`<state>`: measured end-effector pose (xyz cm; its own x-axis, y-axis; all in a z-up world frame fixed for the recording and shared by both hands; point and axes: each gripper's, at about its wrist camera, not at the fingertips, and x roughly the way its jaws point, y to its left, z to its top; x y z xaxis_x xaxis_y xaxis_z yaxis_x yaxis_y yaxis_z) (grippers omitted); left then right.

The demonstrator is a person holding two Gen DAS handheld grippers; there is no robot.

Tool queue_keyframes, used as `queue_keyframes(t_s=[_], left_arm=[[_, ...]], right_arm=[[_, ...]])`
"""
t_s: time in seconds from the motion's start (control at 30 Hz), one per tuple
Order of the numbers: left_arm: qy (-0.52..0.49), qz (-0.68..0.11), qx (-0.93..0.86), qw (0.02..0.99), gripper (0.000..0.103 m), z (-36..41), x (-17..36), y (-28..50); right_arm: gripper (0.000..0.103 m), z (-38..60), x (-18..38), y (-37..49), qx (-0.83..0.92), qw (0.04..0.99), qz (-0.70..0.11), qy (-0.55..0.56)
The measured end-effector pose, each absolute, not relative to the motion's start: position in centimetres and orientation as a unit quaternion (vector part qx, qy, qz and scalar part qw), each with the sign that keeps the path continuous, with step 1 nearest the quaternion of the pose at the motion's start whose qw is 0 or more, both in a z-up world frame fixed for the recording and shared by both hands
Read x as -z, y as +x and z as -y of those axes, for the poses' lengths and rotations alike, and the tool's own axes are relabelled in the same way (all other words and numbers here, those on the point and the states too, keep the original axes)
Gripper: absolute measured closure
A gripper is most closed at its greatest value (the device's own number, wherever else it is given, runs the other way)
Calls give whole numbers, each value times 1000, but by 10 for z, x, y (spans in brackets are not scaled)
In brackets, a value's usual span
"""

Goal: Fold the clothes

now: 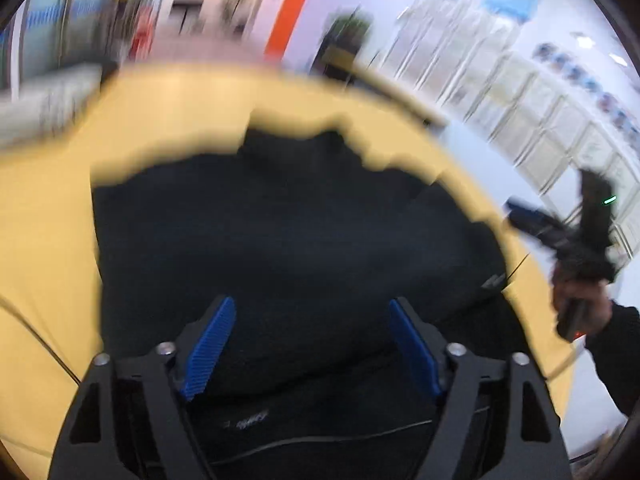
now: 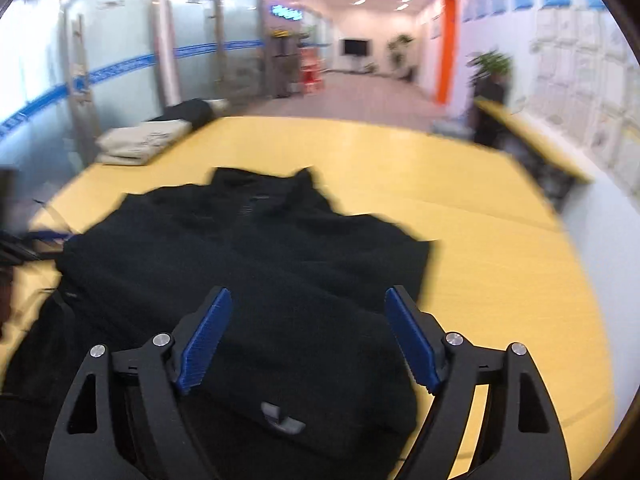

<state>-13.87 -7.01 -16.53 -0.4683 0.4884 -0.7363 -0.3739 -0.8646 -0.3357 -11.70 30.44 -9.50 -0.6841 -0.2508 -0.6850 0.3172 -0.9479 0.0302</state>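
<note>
A black garment lies spread on the yellow table, its collar toward the far side. My left gripper is open and empty, its blue pads above the garment's near part. In the right wrist view the same black garment lies partly folded, with a small grey tag near its front edge. My right gripper is open and empty above the garment's near fold. The right gripper also shows in the left wrist view, held by a hand beyond the table's right edge. The left view is blurred.
A folded beige garment and a dark one lie at the yellow table's far left corner. A second table stands at the right along a white wall. A thin cable crosses the table at the left.
</note>
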Motion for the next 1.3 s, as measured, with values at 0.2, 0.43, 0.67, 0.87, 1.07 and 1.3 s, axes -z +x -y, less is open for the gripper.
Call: queue_keyframes(t_s=[0.2, 0.43, 0.67, 0.87, 1.07, 1.3], left_arm=[[-464, 107, -843, 249, 28, 86, 181, -134], [-397, 65, -873, 276, 12, 67, 99, -167], [-483, 77, -844, 219, 21, 57, 150, -303], [-509, 62, -836, 194, 19, 70, 184, -313], [-429, 64, -881, 190, 19, 100, 114, -235], [-420, 41, -891, 167, 17, 169, 10, -70]], right_arm=[[60, -318, 160, -140, 871, 181, -27, 456], [10, -315, 95, -164, 895, 191, -51, 400], [20, -309, 130, -283, 862, 219, 15, 456], [38, -347, 173, -304, 848, 162, 12, 505], [17, -347, 103, -228, 897, 145, -50, 414], [4, -326, 21, -41, 908, 213, 0, 362]])
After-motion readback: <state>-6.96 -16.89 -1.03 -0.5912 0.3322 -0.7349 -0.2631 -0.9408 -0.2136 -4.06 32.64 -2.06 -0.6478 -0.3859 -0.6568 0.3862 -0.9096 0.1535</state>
